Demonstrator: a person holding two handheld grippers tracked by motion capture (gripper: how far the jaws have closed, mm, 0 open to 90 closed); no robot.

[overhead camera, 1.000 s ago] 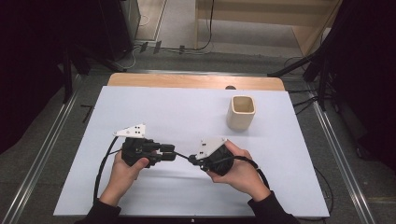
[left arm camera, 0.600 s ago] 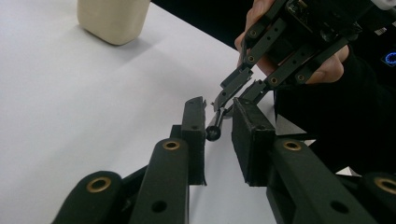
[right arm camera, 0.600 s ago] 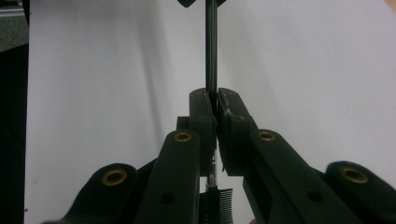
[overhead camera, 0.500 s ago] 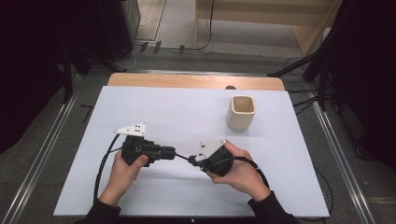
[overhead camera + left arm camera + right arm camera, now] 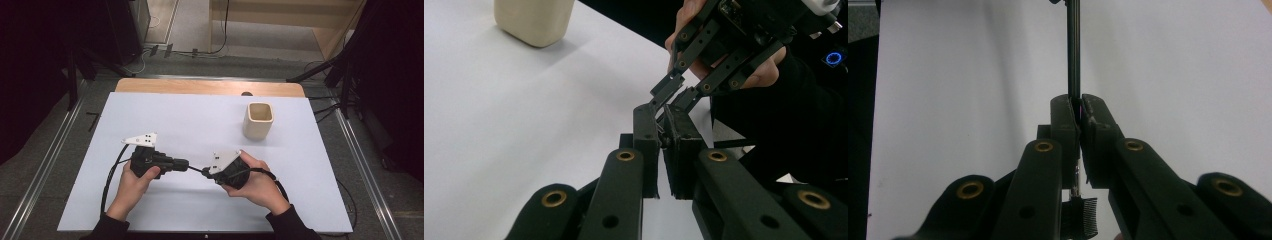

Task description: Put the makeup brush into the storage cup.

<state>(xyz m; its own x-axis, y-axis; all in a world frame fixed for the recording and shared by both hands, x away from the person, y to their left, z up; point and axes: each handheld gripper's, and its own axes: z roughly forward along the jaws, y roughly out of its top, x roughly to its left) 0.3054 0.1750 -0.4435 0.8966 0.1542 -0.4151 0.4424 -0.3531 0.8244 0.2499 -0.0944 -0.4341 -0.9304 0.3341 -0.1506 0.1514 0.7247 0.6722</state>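
Note:
A thin dark wand (image 5: 196, 168) spans the short gap between my two grippers, low over the white table sheet (image 5: 200, 120). My right gripper (image 5: 205, 171) is shut on it. In the right gripper view the wand (image 5: 1073, 50) runs straight out from the closed jaws (image 5: 1075, 102), and a small bristled end (image 5: 1083, 220) sticks out behind them. My left gripper (image 5: 186, 164) faces it from the left. Its jaws have just been closing and now stand shut (image 5: 663, 112) on the wand's other end, tip to tip with the right gripper (image 5: 676, 92).
A beige square cup (image 5: 258, 121) stands upright at the back right of the sheet, also in the left gripper view (image 5: 534, 20). A wooden table edge (image 5: 200, 86) runs behind the sheet. Metal rails (image 5: 45, 165) flank the table, and cables trail from both grippers.
The left gripper's jaws have drawn together on the wand's end. Both hands have stayed where they were.

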